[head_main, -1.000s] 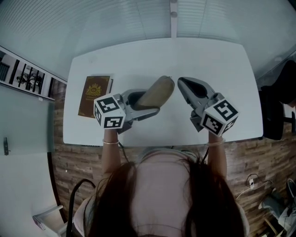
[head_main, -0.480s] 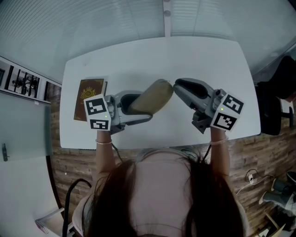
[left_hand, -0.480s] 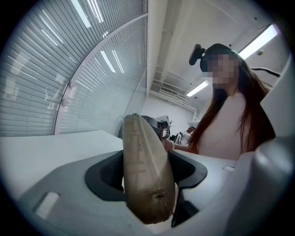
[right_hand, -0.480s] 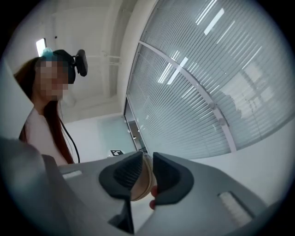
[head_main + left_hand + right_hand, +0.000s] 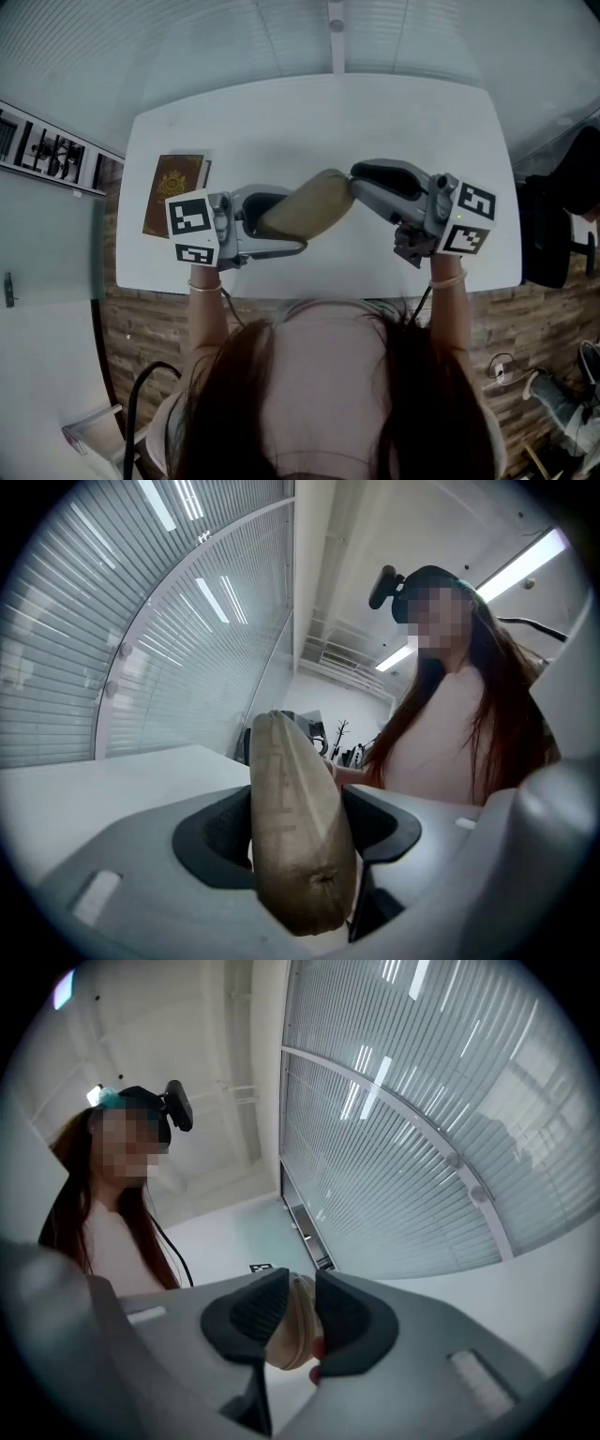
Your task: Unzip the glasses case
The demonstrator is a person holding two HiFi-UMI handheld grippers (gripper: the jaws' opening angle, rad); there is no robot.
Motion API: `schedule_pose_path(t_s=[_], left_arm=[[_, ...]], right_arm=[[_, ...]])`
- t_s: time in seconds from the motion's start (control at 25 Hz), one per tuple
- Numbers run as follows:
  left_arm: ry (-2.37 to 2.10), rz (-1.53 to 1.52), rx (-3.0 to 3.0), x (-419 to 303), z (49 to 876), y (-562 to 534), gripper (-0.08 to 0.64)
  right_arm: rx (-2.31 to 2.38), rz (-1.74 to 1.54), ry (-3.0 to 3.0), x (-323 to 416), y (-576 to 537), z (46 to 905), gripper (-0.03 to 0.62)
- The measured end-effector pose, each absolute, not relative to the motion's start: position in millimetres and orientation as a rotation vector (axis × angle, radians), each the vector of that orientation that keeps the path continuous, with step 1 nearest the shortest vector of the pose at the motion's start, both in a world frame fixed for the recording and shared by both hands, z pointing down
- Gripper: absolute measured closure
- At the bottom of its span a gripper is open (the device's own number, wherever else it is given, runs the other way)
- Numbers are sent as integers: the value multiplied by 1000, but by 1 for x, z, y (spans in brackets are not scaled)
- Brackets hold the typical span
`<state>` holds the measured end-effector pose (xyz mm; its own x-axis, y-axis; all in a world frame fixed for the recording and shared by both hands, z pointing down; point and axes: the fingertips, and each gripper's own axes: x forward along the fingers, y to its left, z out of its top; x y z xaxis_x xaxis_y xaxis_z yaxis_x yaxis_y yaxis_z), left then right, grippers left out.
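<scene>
The tan glasses case (image 5: 305,206) is held off the white table (image 5: 422,122), lying nearly level between my two grippers. My left gripper (image 5: 281,223) is shut on its left half; in the left gripper view the case (image 5: 295,836) stands clamped between the dark pads of the left gripper (image 5: 295,827). My right gripper (image 5: 354,181) meets the case's right end. In the right gripper view the narrow end of the case (image 5: 292,1335) fills the small gap of the right gripper (image 5: 292,1321), with a small red bit just below. The zipper pull itself is not visible.
A brown booklet with a gold crest (image 5: 172,192) lies on the table at the left. A dark chair (image 5: 553,225) stands past the table's right edge. The near table edge runs just below both grippers. Slatted blinds fill the background.
My right gripper has moved left from apart to the case's right end and closed on it. The case has dropped from a steep tilt to nearly level.
</scene>
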<state>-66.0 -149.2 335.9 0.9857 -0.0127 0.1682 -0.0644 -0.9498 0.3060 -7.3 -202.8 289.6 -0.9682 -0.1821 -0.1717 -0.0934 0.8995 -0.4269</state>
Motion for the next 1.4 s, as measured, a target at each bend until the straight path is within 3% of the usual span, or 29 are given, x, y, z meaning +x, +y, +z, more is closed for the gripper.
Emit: schedule_pose_path(t_s=[0.4,0.88,1.4], left_arm=[[40,247,2784,-53,337,-145,265],[18,260,2768,-49,349,-153,265],[76,-15,2671,-36,356,-151,268]], right_arm=[[74,-742,2834,1,-197,292,513],[-78,-699,2886,10,-205,308,560],[-156,-711,2834,24,-205,313,569]])
